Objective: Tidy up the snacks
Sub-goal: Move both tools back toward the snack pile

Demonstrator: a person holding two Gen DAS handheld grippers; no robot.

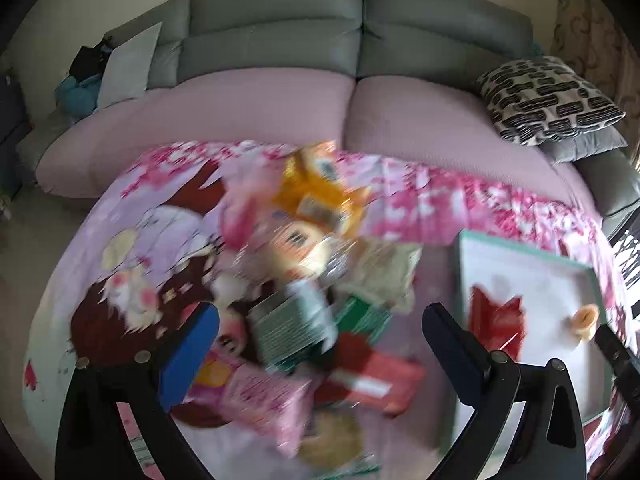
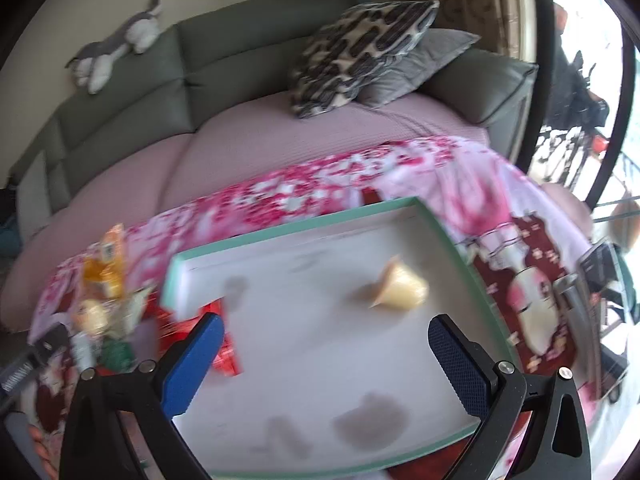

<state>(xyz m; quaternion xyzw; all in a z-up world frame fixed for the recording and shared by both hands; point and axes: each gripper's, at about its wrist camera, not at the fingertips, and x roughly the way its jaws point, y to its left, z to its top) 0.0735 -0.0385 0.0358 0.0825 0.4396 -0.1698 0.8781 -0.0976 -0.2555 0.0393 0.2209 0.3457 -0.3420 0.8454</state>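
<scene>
A blurred pile of snack packets (image 1: 320,280) lies on a pink patterned cloth (image 1: 460,196): an orange bag (image 1: 320,188), a green-striped packet (image 1: 292,332), a red packet (image 1: 372,376) and a pink packet (image 1: 264,404). My left gripper (image 1: 320,320) is open and empty above the pile. To the right stands a white tray with a green rim (image 1: 464,272), holding a red packet (image 1: 496,320) and a small yellowish cup-shaped snack (image 1: 586,320). My right gripper (image 2: 326,336) is open and empty above the tray (image 2: 280,232), near that snack (image 2: 400,290).
A sofa with a pink seat cover (image 1: 260,108) and grey back (image 1: 280,20) runs behind the cloth. A patterned pillow (image 1: 548,100) lies at its right end, on a grey pillow (image 2: 420,64). A plush toy (image 2: 116,48) lies on the sofa back.
</scene>
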